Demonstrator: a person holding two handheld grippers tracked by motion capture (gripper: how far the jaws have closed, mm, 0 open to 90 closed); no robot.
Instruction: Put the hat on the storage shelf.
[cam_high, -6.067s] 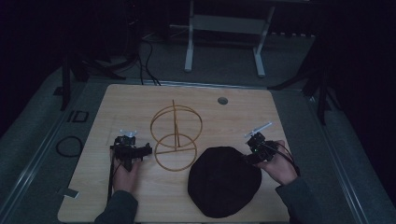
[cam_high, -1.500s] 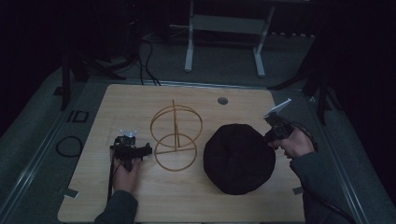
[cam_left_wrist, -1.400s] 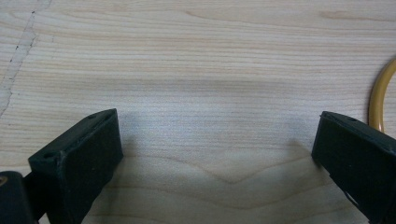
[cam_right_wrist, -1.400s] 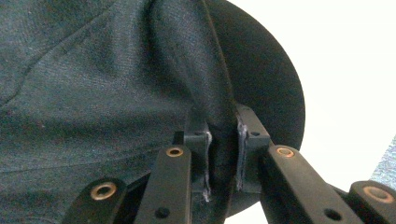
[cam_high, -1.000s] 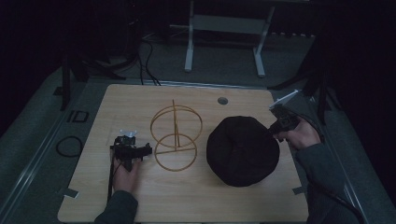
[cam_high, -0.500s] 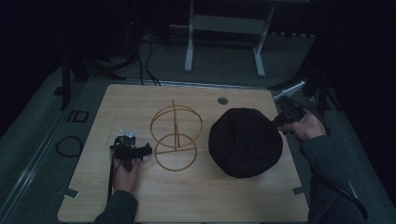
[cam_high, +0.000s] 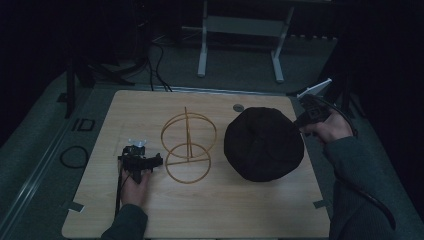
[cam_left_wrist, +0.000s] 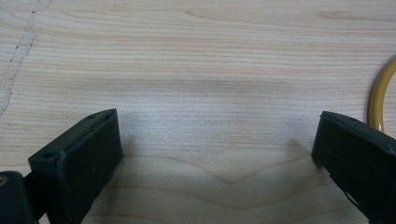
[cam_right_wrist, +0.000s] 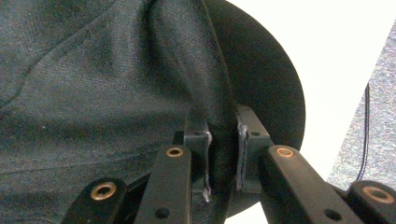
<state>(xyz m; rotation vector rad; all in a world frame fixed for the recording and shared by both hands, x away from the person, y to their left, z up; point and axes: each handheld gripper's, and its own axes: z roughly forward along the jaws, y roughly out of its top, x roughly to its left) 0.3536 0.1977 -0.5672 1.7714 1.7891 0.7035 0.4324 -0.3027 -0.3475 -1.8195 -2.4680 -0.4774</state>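
Yellow wire stand with two rings (cam_high: 188, 147) sits mid counter (cam_high: 225, 210), between your hands. Your right hand-held gripper (cam_right_wrist: 223, 154) pinches fold of round black cloth hat (cam_high: 263, 143), right side. Your left hand-held gripper (cam_left_wrist: 215, 149) wide apart, nothing inside, low over wood.

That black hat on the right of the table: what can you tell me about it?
The black hat is round, soft and dark, of a woven-looking cloth with seams and folds across the crown. It sits at the right of the wooden table, beside a yellow wire stand and apart from it. The right gripper pinches a fold of its cloth at the hat's right edge, jaws closed on it. Whether it rests on the table or hangs lifted is unclear.
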